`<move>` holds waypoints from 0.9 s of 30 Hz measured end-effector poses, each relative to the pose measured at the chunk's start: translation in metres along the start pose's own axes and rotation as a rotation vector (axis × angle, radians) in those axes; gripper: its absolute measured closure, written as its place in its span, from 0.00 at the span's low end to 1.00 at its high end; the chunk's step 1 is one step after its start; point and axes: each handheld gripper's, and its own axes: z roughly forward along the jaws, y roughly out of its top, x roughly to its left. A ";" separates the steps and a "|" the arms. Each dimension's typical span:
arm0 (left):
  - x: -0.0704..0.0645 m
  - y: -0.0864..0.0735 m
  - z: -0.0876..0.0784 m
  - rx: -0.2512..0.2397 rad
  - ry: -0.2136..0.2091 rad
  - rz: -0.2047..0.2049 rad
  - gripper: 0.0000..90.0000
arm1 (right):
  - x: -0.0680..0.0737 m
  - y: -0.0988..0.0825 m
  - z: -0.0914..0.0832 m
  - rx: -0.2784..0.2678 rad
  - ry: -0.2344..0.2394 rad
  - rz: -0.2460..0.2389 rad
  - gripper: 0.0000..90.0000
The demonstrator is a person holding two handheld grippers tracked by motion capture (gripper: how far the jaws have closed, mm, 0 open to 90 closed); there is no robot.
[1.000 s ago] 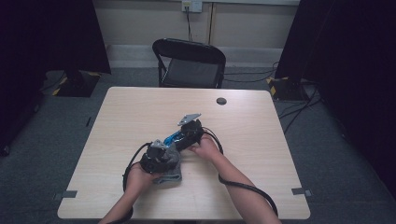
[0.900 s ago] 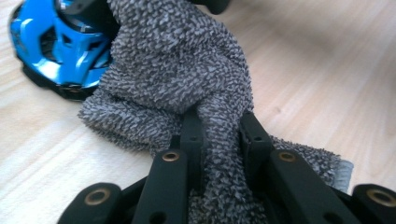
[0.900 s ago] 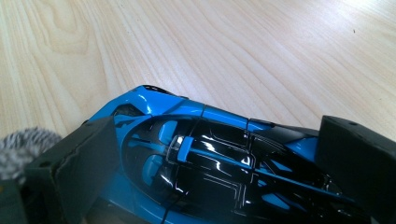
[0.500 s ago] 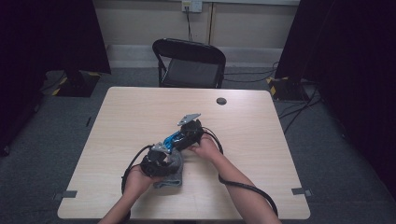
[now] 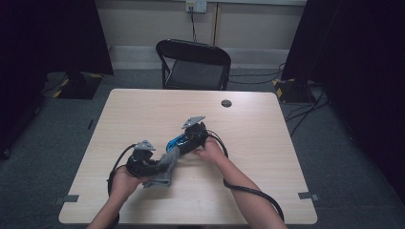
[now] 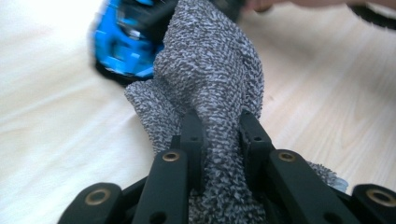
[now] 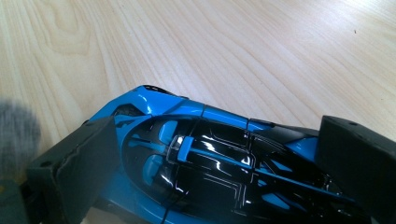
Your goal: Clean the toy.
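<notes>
Toy car [image 5: 177,141], blue and black, sits near the middle of the wooden table [image 5: 267,143] in the high view, just beside a grey cloth [image 5: 165,167]. Left gripper view: left gripper [image 6: 219,135] jaws clamp the cloth beside the car. Right gripper view: right gripper [image 7: 215,154] jaws grip the car's sides.

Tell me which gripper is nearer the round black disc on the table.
Right. The right gripper sits below-left of the black disc; the left gripper is farther down-left.
</notes>
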 end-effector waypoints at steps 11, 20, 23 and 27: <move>0.043 0.010 0.000 -0.020 0.169 -0.077 0.84 | 0.001 0.000 0.000 -0.003 0.002 -0.006 0.00; 0.059 0.014 0.032 -0.009 0.205 -0.141 0.84 | 0.002 -0.001 0.000 -0.011 0.003 -0.002 0.00; 0.057 0.016 0.040 0.004 0.196 -0.138 0.84 | 0.002 -0.001 0.000 -0.013 0.003 -0.002 0.00; 0.048 0.018 0.050 0.035 0.183 -0.110 0.84 | 0.002 -0.001 0.000 -0.008 0.003 0.000 0.00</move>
